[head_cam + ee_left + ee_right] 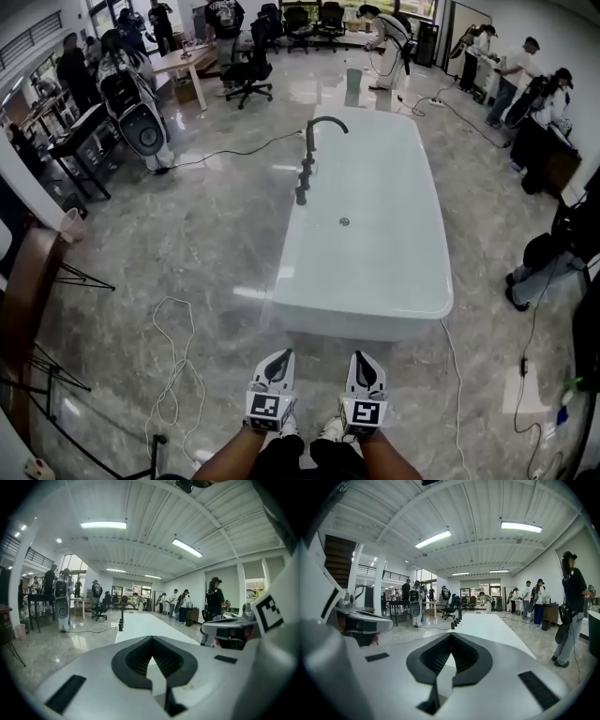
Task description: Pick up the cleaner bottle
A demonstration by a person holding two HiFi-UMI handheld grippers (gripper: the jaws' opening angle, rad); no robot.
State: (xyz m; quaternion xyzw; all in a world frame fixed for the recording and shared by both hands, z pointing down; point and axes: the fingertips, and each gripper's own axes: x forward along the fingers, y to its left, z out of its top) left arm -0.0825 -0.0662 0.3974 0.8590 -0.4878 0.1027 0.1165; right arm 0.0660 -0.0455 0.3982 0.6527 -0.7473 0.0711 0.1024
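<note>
Currently my left gripper [283,354] and right gripper [360,356] are both clenched shut, empty. White bathtub [366,317] sits just ahead of them.

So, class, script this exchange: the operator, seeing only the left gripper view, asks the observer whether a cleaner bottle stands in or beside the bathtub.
Observer: None shows in any view. The head view looks into the bathtub: only its drain is inside.
Operator: Is the right gripper open?
Observer: No. The right gripper view shows the right gripper shut, nothing between its jaws.
Operator: Anything on the floor nearby?
Observer: A white cable loops on the floor left of the left gripper.
</note>
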